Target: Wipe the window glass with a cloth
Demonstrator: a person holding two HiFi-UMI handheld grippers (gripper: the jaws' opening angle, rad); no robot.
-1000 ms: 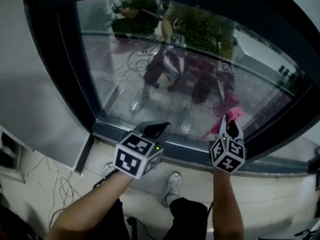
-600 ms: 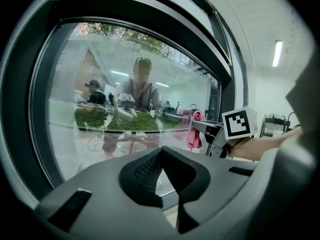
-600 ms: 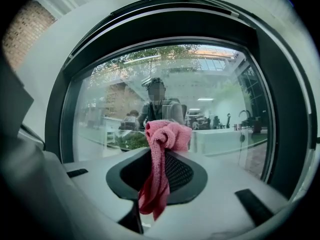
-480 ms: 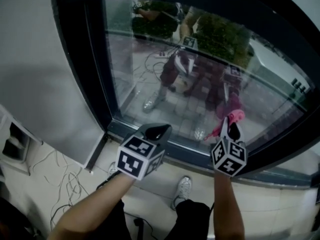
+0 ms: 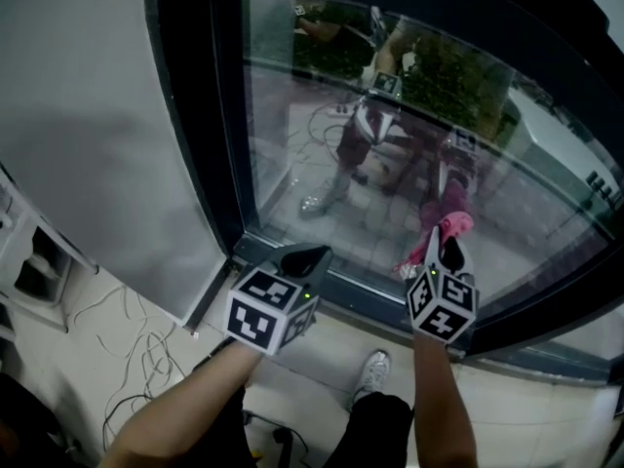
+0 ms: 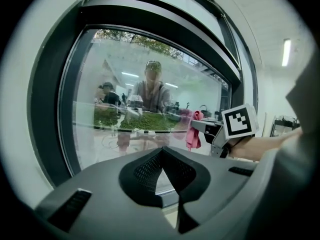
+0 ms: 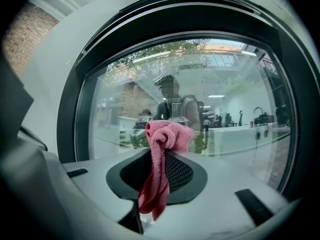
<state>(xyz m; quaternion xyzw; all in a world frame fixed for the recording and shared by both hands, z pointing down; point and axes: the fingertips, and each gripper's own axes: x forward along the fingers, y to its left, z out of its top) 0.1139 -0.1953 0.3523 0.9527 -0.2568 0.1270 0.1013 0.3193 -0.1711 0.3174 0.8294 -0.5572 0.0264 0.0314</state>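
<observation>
The window glass (image 5: 390,144) fills the upper head view inside a dark frame (image 5: 210,164). A pink cloth (image 5: 446,228) is bunched at the tip of my right gripper (image 5: 448,249), which is shut on it close to the lower part of the pane. In the right gripper view the cloth (image 7: 161,159) hangs from the closed jaws, with the glass (image 7: 230,99) just ahead. My left gripper (image 5: 305,258) is held beside it near the bottom frame, shut with nothing in it. The left gripper view shows its jaws meeting (image 6: 162,152) and the cloth (image 6: 193,132) off to the right.
A white wall panel (image 5: 97,144) stands left of the window. Loose cables (image 5: 136,359) lie on the tiled floor at lower left, and the person's shoe (image 5: 372,370) is below the sill. The glass reflects the person and the grippers.
The window has slid right in the head view, and more of the white wall shows at left. Both grippers keep their pose near the lower frame, and the cloth stays gripped.
</observation>
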